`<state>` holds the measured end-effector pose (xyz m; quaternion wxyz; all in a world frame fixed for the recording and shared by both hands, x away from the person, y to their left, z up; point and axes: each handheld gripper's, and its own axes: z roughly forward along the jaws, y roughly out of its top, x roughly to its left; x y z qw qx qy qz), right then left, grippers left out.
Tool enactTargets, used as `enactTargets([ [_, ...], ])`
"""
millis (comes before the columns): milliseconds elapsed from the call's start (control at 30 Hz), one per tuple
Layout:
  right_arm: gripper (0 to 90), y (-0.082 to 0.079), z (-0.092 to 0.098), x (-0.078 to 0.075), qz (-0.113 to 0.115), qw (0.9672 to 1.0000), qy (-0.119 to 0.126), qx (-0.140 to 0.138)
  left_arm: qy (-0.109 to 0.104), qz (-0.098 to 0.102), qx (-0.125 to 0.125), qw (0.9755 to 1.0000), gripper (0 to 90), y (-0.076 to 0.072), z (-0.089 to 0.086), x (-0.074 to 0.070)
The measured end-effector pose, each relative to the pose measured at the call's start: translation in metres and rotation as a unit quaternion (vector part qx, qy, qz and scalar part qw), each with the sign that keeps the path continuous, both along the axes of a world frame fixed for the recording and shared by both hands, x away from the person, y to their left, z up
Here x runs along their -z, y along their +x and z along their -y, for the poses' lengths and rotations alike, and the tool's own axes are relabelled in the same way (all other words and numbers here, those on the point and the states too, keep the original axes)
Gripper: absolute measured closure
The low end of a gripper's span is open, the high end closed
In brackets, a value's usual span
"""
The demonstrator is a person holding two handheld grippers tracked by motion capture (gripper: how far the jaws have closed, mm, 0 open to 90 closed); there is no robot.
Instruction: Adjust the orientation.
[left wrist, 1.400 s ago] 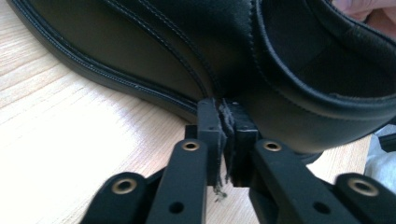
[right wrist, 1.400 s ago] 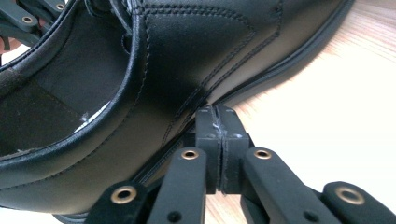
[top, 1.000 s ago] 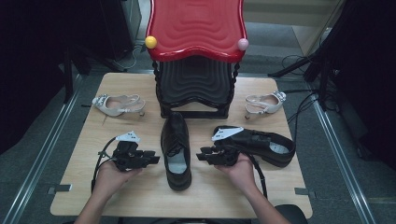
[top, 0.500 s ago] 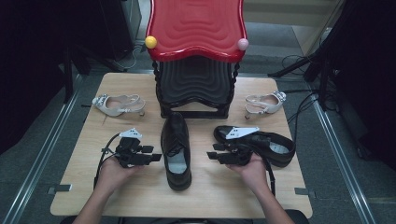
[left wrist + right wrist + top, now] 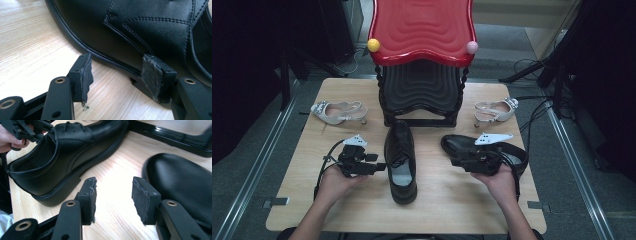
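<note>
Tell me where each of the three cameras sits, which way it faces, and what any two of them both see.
High view: above the person's edge of the table, looking forward and down; both forearms show, with the left tool and right tool.
Left gripper view: on the left tool, low along its jaws at the middle black shoe's side.
Right gripper view: on the right tool, aimed between both black shoes; the other hand shows.
Shared: all see the middle black shoe.

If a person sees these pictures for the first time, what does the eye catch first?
The glossy red wavy top of the black stand at the table's far edge stands out first. In front of it lie two black shoes, one in the middle and one to the right. A pale heeled sandal lies on each side, left and right.
</note>
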<state>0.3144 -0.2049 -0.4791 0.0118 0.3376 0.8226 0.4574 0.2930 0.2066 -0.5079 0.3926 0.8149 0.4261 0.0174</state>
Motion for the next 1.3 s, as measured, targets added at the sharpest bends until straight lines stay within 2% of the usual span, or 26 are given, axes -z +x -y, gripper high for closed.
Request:
enactTargets([
  [233, 56.1, -0.001, 0.017, -0.004, -0.002, 0.9999, -0.004, 0.014, -0.004, 0.003, -0.003, 1.0000, 42.0, 0.002, 0.000, -0.002],
  [433, 55.9, -0.005, 0.030, -0.010, 0.006, 0.9996, -0.014, 0.024, 0.004, -0.012, -0.008, 0.9999, 42.0, 0.007, -0.002, 0.003],
  [600, 56.2, -0.009, 0.046, -0.016, 0.016, 0.9990, -0.015, 0.039, 0.004, -0.008, -0.009, 0.9999, 42.0, 0.010, -0.002, 0.004],
  [800, 56.2, -0.014, 0.067, -0.021, 0.021, 0.9976, -0.013, 0.064, -0.005, -0.010, -0.014, 0.9998, 42.0, 0.015, -0.003, 0.006],
  [1000, 57.2, -0.018, 0.085, -0.021, 0.018, 0.9956, -0.025, 0.089, -0.005, -0.014, -0.014, 0.9998, 42.1, 0.017, -0.002, 0.008],
  [1133, 57.5, -0.019, 0.095, -0.022, 0.017, 0.9954, -0.011, 0.094, -0.006, -0.014, -0.017, 0.9997, 42.0, 0.018, -0.003, 0.009],
  [1300, 57.1, -0.022, 0.108, -0.028, 0.028, 0.9926, -0.024, 0.116, -0.005, -0.013, -0.017, 0.9998, 42.0, 0.018, -0.003, 0.009],
])
